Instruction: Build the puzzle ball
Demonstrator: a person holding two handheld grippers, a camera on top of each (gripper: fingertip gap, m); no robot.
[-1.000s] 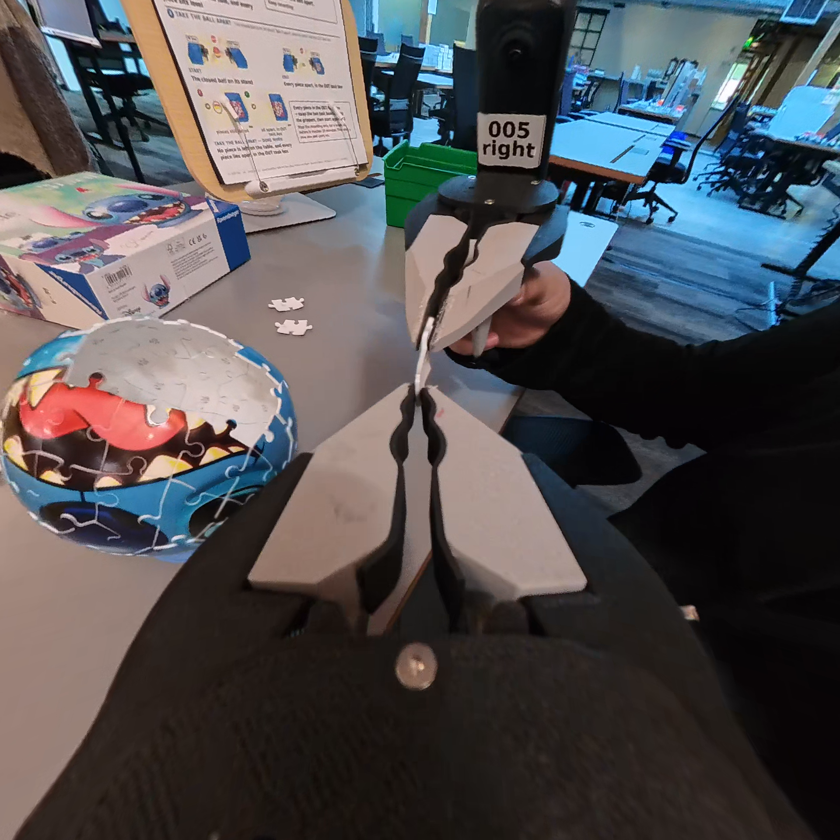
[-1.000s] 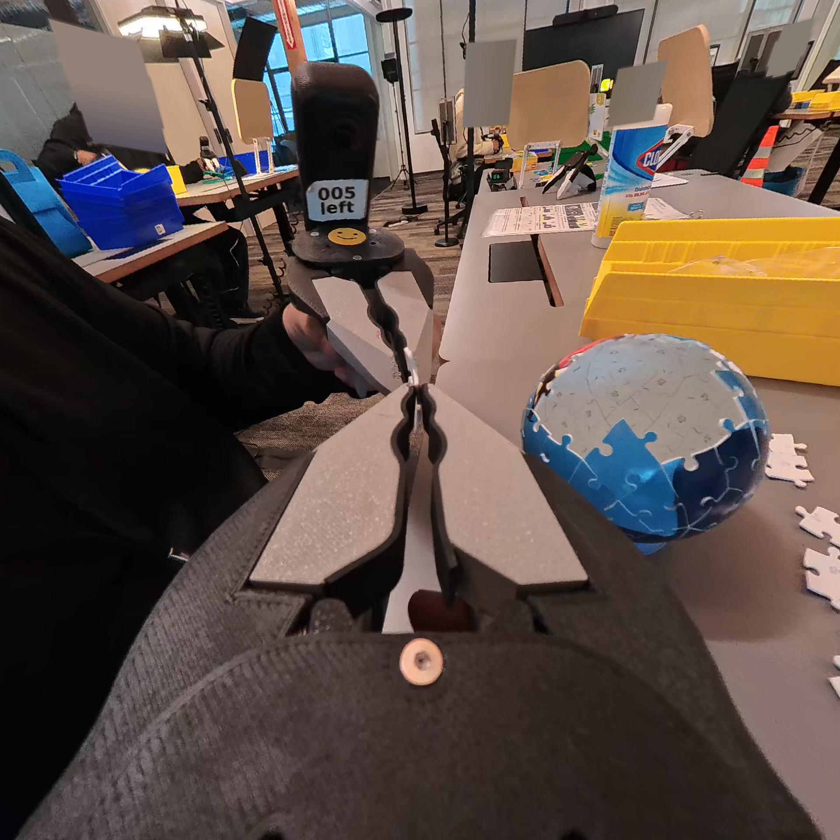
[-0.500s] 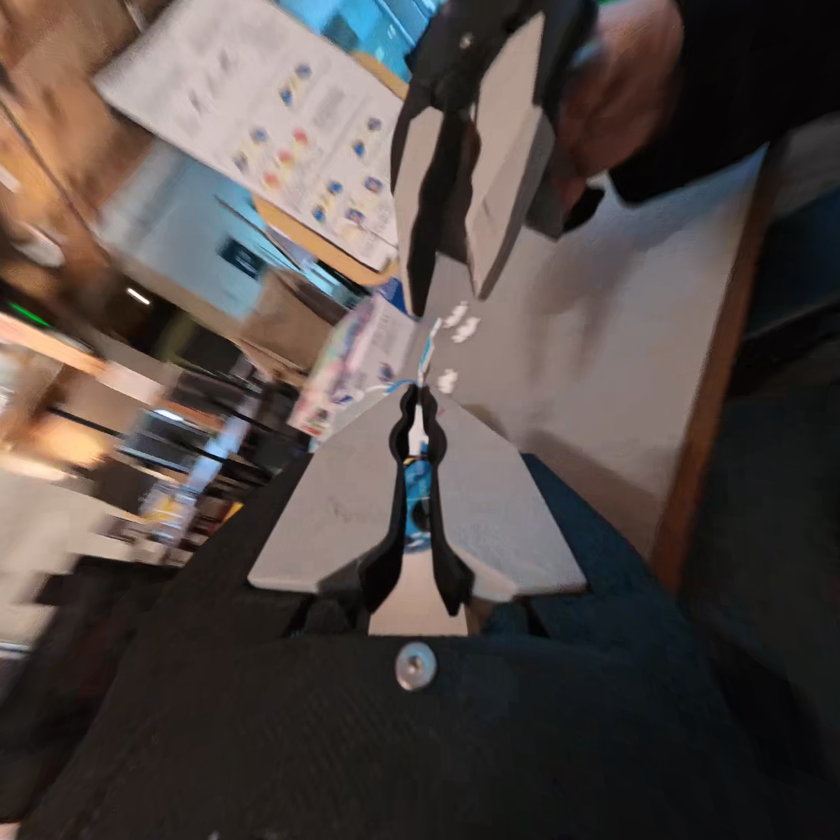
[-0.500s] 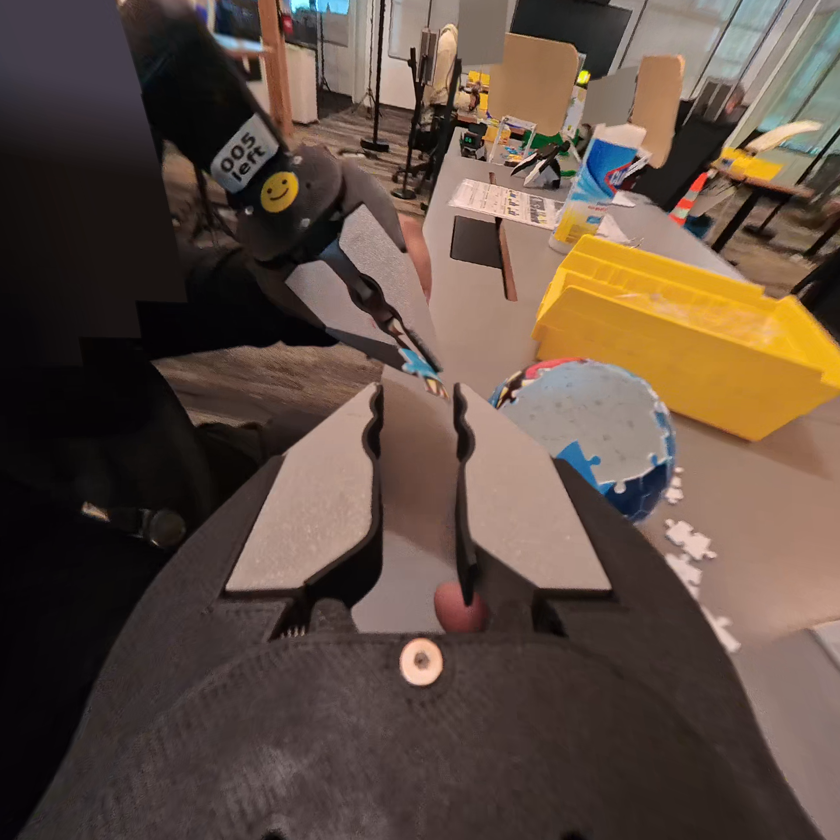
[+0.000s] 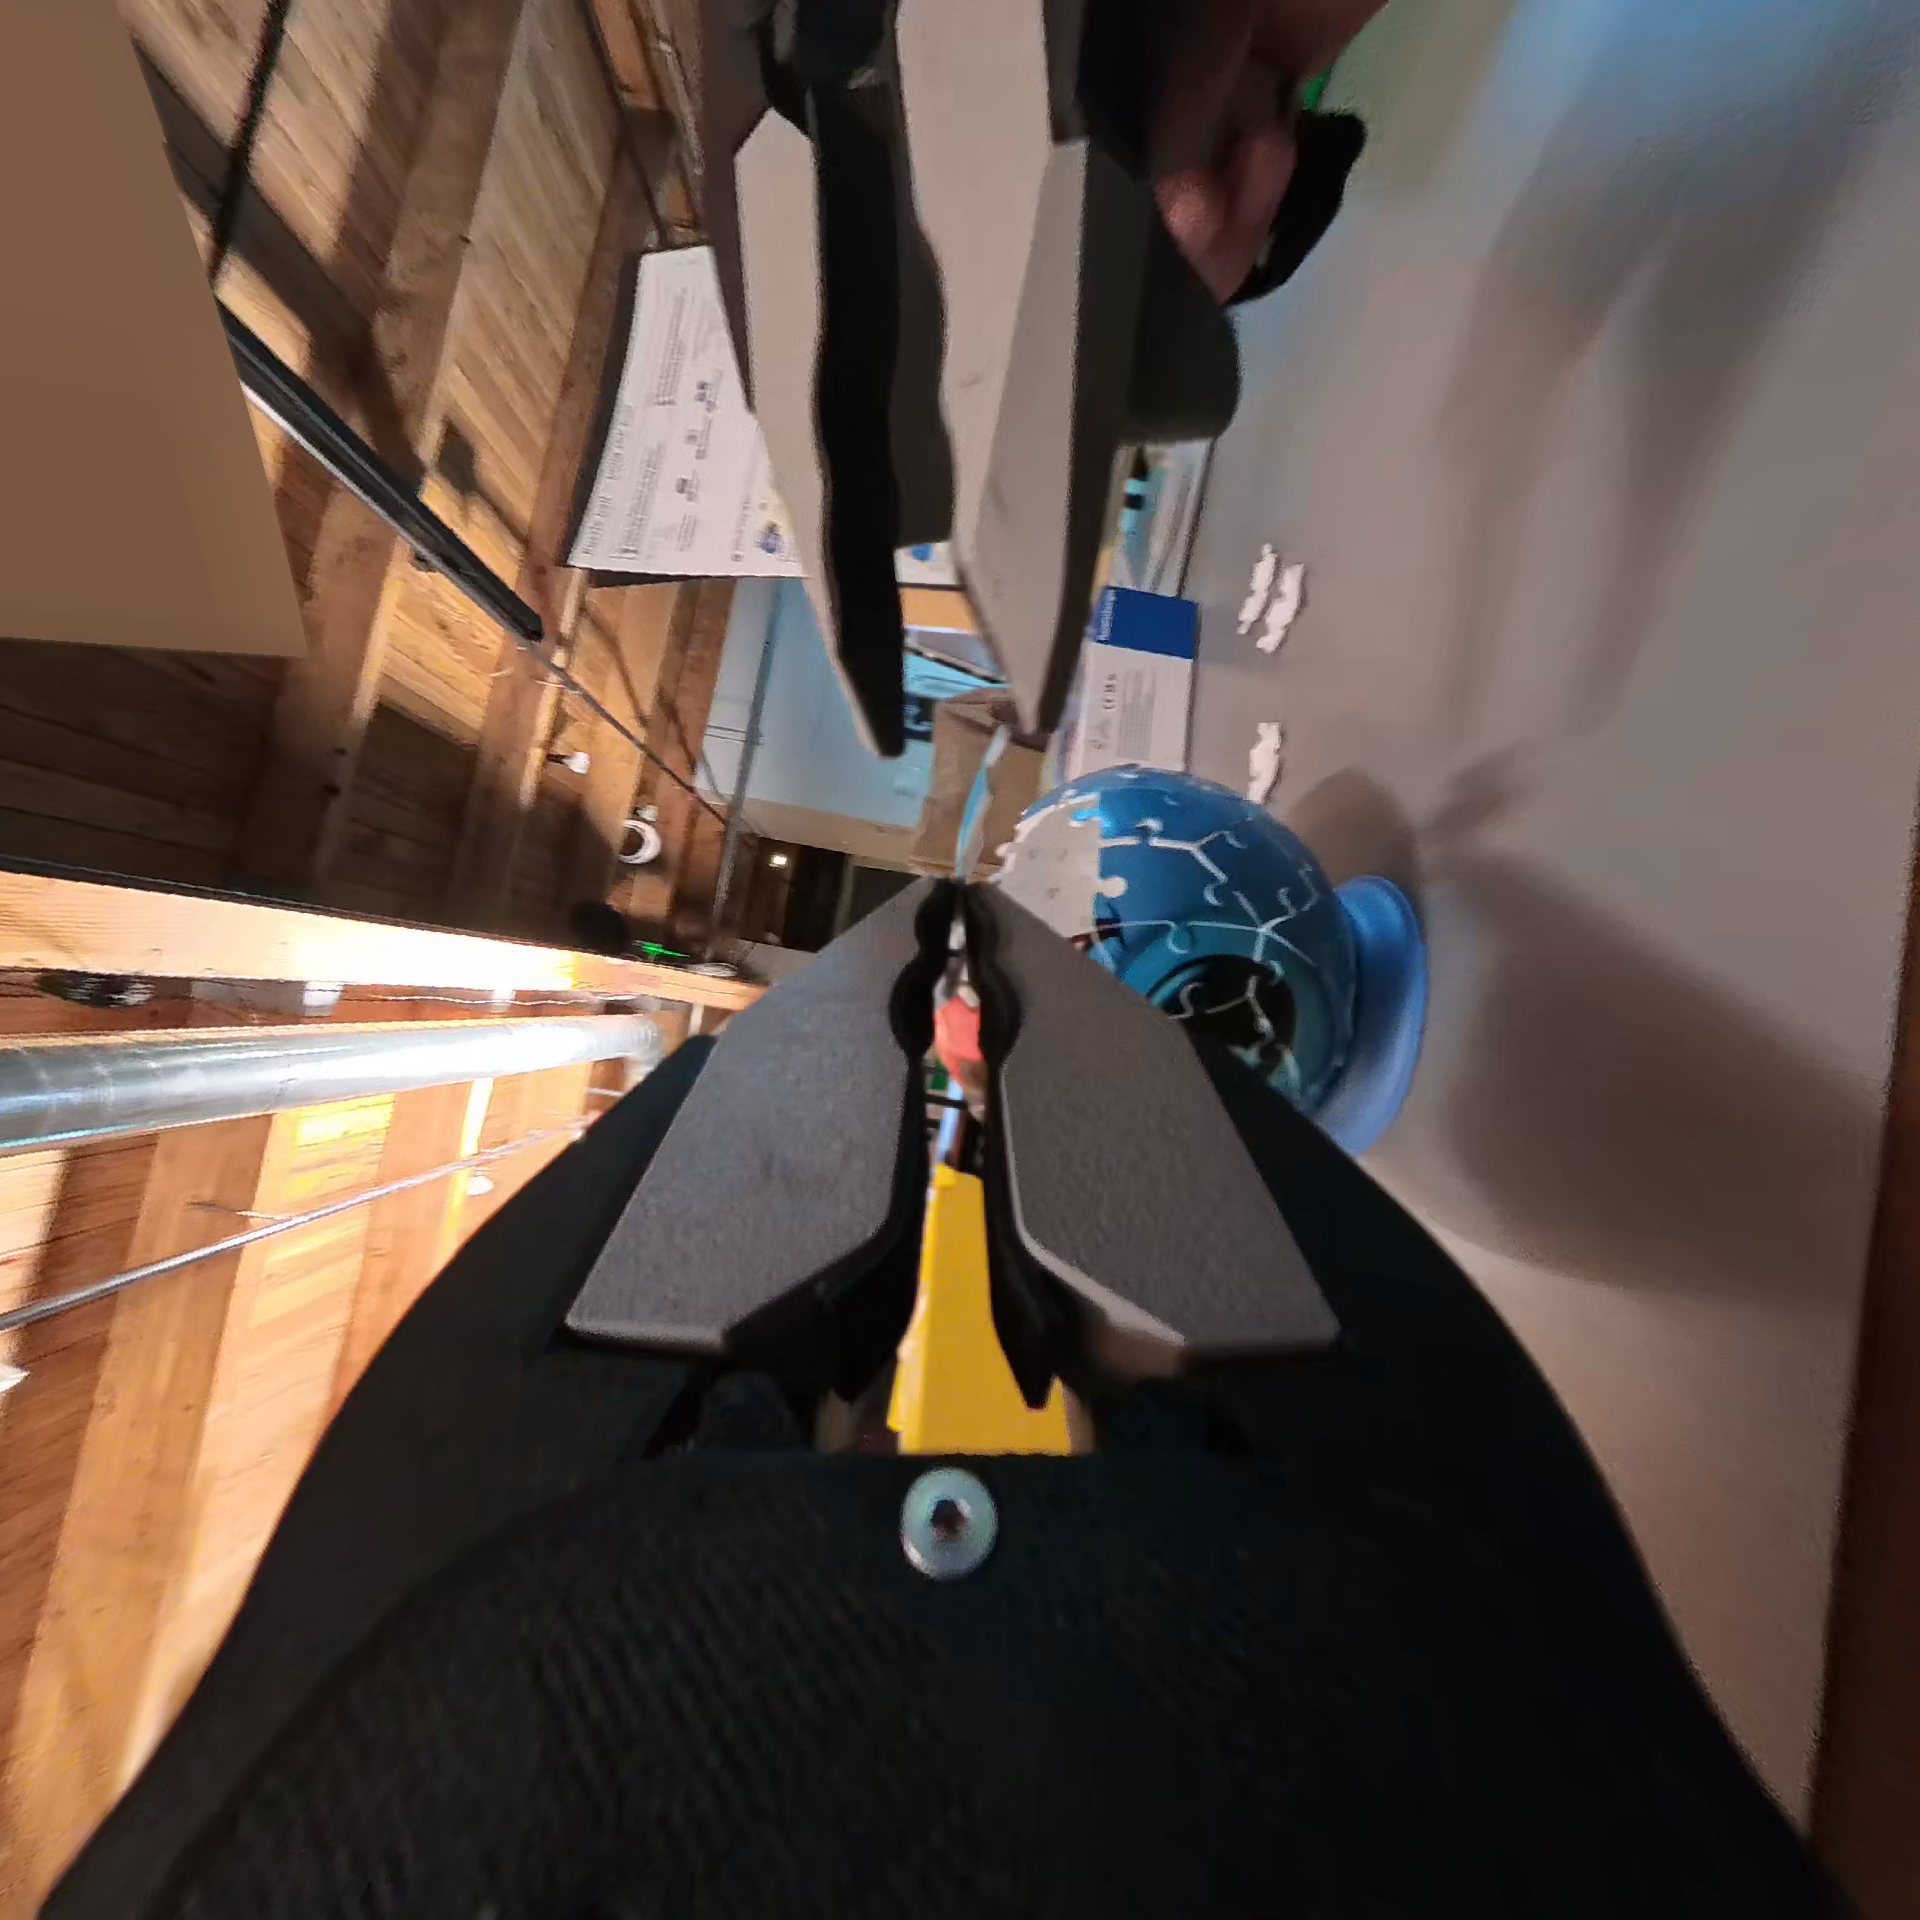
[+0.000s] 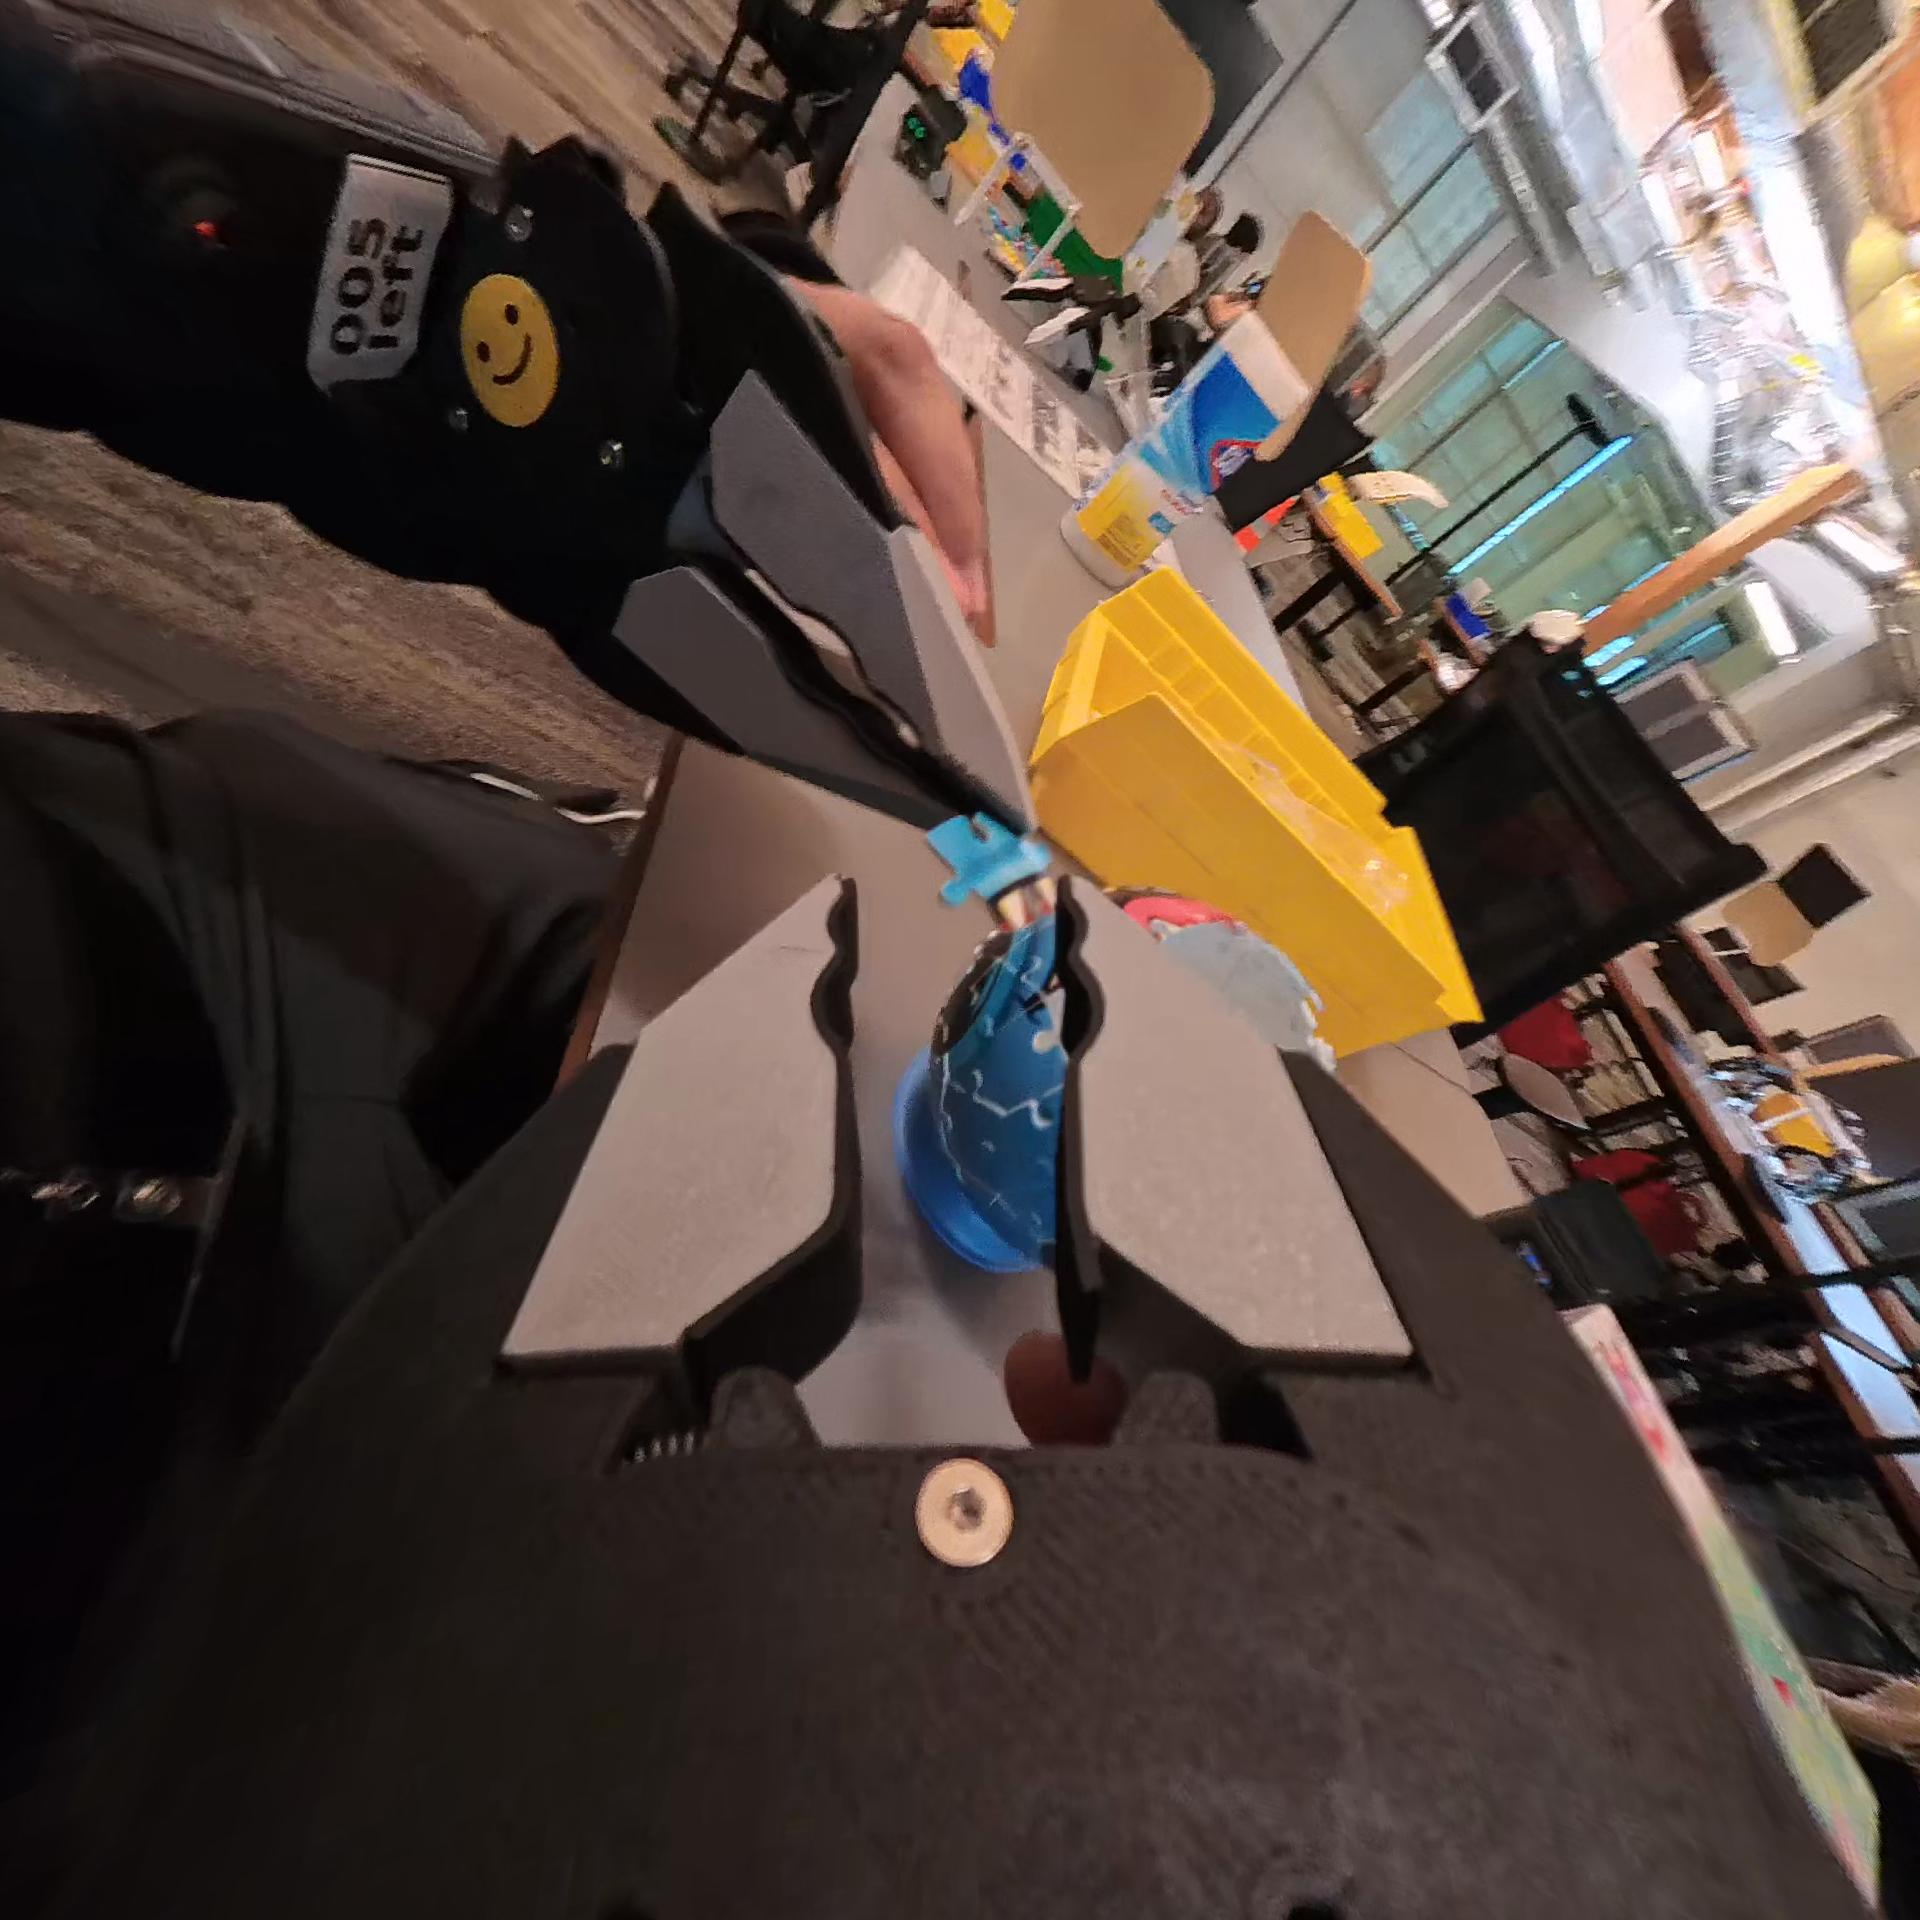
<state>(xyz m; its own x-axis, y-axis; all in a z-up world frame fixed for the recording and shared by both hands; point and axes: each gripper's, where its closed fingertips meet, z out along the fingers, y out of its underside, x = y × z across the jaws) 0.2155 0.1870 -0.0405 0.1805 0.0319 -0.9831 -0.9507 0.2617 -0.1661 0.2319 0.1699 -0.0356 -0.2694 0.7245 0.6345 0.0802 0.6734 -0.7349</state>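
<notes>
My left gripper (image 5: pixel 951 899) is shut on a small blue puzzle piece (image 6: pixel 982 852), which shows edge-on at its tips in the left wrist view (image 5: pixel 980 821). My right gripper (image 6: pixel 951 899) is open and empty, its tips just short of the piece; it also shows in the left wrist view (image 5: pixel 961 727). The partly built blue puzzle ball (image 5: pixel 1216 935) sits on a blue ring stand (image 5: pixel 1387 1008) on the grey table, just beyond both grippers. In the right wrist view the ball (image 6: pixel 1003 1049) shows between my open fingers. The left gripper (image 6: pixel 1013 821) comes in from the upper left there.
Loose white pieces (image 5: pixel 1273 603) lie on the table (image 5: pixel 1610 623) past the ball, near the puzzle box (image 5: pixel 1138 665) and an instruction sheet (image 5: pixel 675 457). A yellow bin (image 6: pixel 1247 810), a wipes canister (image 6: pixel 1195 447) and a black crate (image 6: pixel 1558 810) stand behind. The table edge (image 6: pixel 623 914) is close. Left and right tips are no more than a few centimetres apart.
A second ago both grippers pinched the piece. The right gripper has opened and let go; the left keeps the piece. Both grippers have rolled sideways and moved towards the ball.
</notes>
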